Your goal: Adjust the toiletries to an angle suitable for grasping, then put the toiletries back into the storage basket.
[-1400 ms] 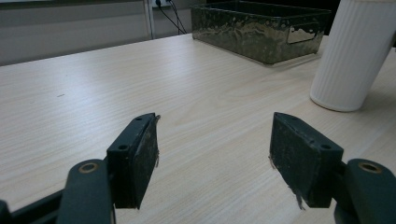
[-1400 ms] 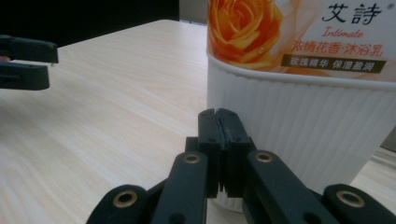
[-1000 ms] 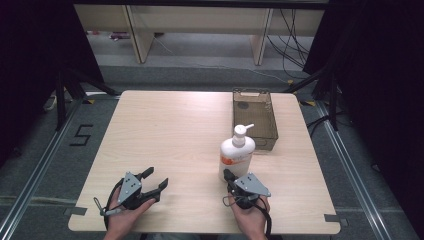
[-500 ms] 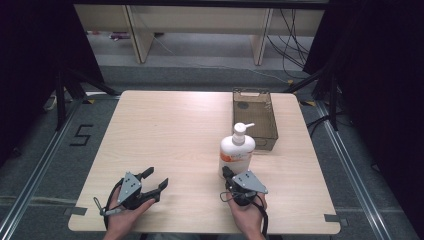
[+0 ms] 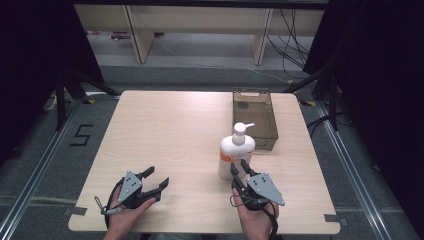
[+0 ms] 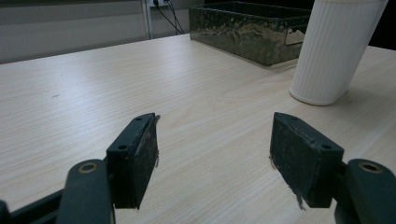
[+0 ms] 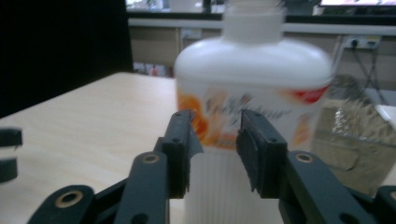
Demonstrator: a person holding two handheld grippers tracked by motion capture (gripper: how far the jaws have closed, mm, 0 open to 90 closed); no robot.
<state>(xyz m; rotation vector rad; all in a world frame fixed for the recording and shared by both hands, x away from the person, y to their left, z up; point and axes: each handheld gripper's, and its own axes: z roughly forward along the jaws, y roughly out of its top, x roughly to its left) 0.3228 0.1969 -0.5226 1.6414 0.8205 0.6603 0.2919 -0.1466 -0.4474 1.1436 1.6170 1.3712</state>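
Observation:
A white pump bottle [image 5: 236, 152] with an orange label stands upright on the wooden table [image 5: 170, 135], right of centre. My right gripper [image 5: 238, 166] sits just in front of its base, pointing at it. In the right gripper view the bottle [image 7: 252, 79] looms close behind the jaws of the right gripper [image 7: 215, 126]. Those jaws have just been opening and stand apart with nothing between them. My left gripper [image 5: 157, 176] rests at the front left, open and empty. From the left gripper [image 6: 215, 140] the bottle's ribbed lower body [image 6: 334, 51] appears at the far right.
A dark wire basket [image 5: 254, 120] stands at the back right of the table, just behind the bottle, and also appears as the basket [image 6: 243, 28] and the basket [image 7: 355, 130]. Shelving and cables lie on the floor beyond the table.
The right gripper has lifted slightly in front of the bottle and its jaws have parted. The left gripper and the bottle have stayed where they were.

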